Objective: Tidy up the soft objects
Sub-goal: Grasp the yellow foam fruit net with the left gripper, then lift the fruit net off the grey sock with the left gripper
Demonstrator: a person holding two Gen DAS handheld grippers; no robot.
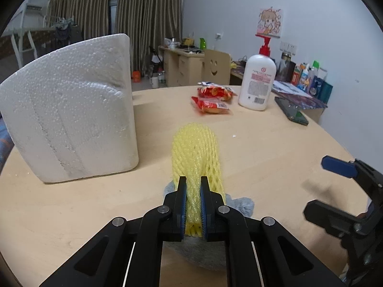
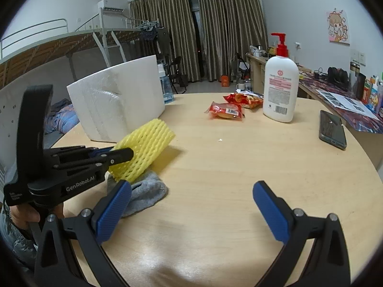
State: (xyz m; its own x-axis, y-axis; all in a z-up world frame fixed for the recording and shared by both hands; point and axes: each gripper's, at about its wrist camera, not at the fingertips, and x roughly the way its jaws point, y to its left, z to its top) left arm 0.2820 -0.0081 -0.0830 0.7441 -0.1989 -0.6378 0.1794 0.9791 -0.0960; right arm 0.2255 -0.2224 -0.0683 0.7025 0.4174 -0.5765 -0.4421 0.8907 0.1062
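Yellow foam net pinched inside left gripper, above grey cloth.

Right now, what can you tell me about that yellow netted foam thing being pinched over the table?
The yellow foam net sleeve is a soft tube of open diamond mesh, the kind wrapped around fruit. The left gripper is shut on one end, squashing it flat between blue pads, while the free end fans wide and points away. It is lifted at a tilt above the round wooden table, partly over a crumpled grey cloth; whether they touch is unclear. It lies beside the white styrofoam block.
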